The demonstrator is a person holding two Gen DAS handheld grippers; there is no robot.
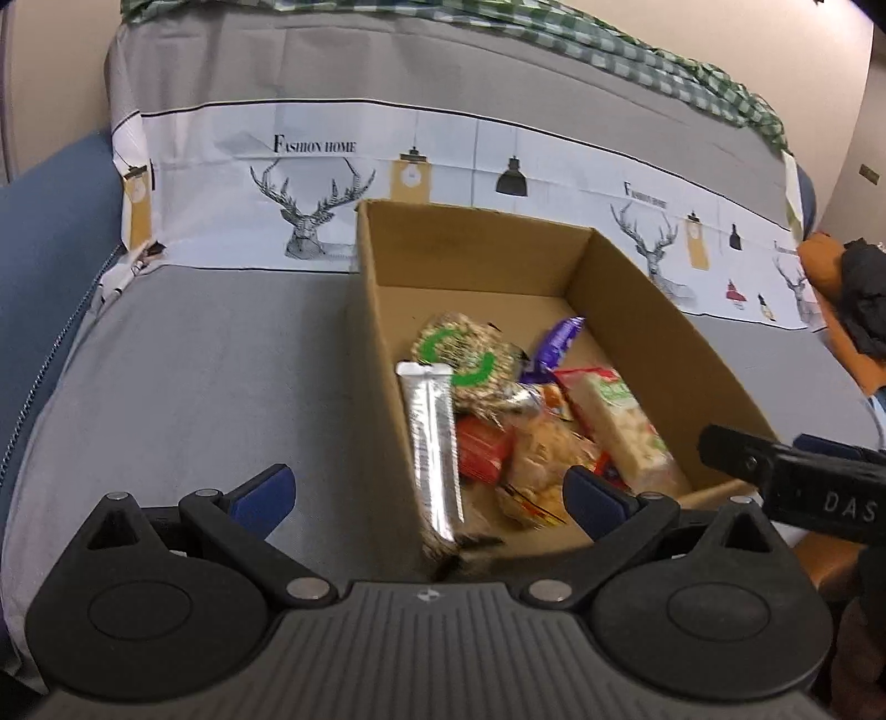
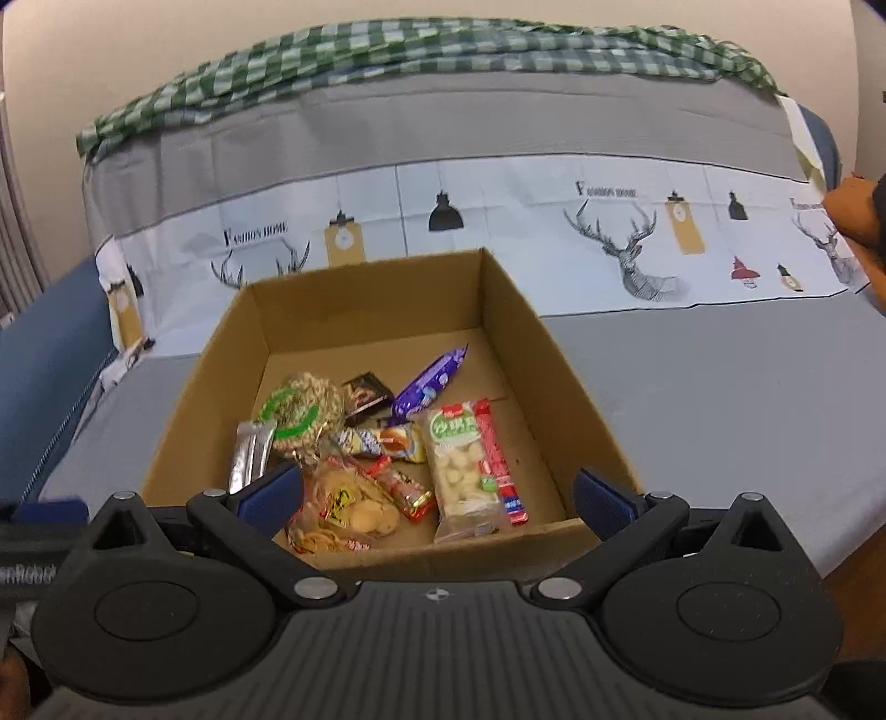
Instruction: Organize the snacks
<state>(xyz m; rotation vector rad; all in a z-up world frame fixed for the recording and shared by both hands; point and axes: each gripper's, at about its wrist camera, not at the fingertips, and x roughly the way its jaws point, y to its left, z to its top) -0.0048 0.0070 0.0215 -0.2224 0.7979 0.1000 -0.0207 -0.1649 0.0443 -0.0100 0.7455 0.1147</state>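
An open cardboard box point(image 1: 476, 243) point(image 2: 365, 299) sits on a grey-covered surface and holds several snack packs. Among them are a silver bar point(image 1: 432, 443) point(image 2: 252, 454), a round pack with a green ring point(image 1: 459, 354) point(image 2: 299, 412), a purple wrapper point(image 1: 559, 346) point(image 2: 429, 379), a pale cracker pack point(image 1: 626, 426) point(image 2: 462, 465) and a bag of round crackers point(image 2: 346, 512). My left gripper point(image 1: 429, 498) is open and empty over the box's near left wall. My right gripper point(image 2: 437, 495) is open and empty above the box's near edge; its side shows in the left wrist view point(image 1: 797, 482).
The grey cloth point(image 1: 194, 360) point(image 2: 720, 376) has a white band printed with deer heads and lamps behind the box. A green checked cloth point(image 2: 387, 50) lies at the back. A blue cushion edge point(image 1: 44, 249) is at the left, an orange item point(image 1: 830, 266) at the right.
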